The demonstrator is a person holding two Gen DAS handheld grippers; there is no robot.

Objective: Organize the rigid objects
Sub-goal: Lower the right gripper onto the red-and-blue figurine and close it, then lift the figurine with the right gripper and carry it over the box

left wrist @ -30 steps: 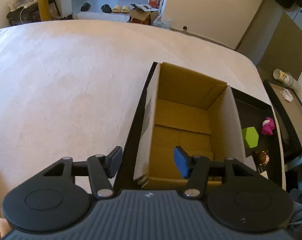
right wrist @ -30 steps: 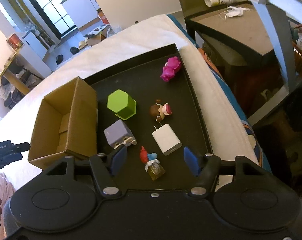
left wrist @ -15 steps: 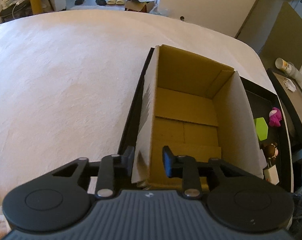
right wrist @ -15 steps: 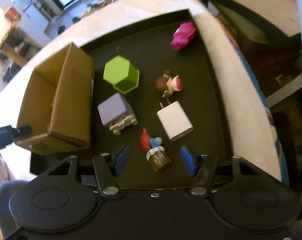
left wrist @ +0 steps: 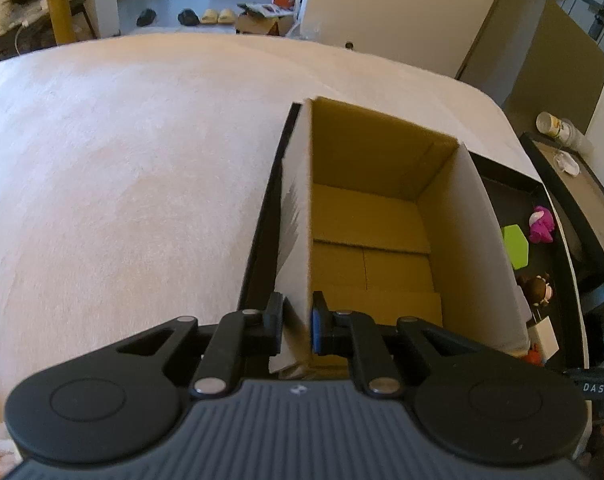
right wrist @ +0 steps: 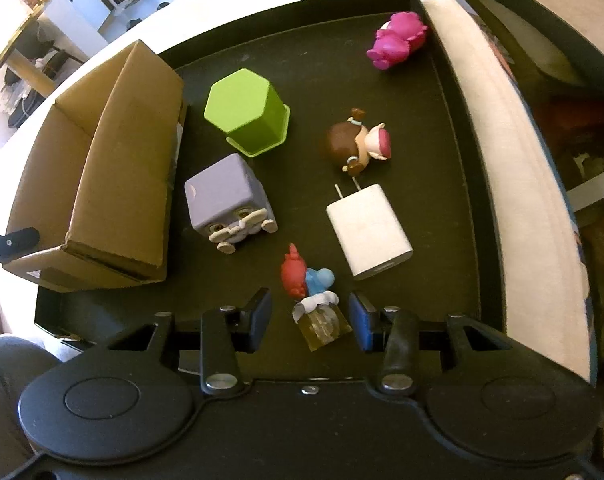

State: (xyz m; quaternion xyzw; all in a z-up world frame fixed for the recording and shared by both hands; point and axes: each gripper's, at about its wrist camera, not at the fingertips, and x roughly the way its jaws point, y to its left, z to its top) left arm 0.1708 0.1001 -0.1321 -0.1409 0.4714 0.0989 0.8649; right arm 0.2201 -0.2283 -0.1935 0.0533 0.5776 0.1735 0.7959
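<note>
Now both grippers are closing in.
Left gripper (left wrist: 296, 322) clamps the cardboard box (left wrist: 298, 216) wall; right gripper (right wrist: 309, 316) straddles the small figurine (right wrist: 313, 300), seemingly without contact.

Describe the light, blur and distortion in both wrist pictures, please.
Left wrist view: warm, dim light; the brown cardboard box is sharp, and the fisheye bends the cream bed surface into a dome. Right wrist view: the window at top left is overexposed, the black tray is dark, its edges slightly soft and curved.
</note>
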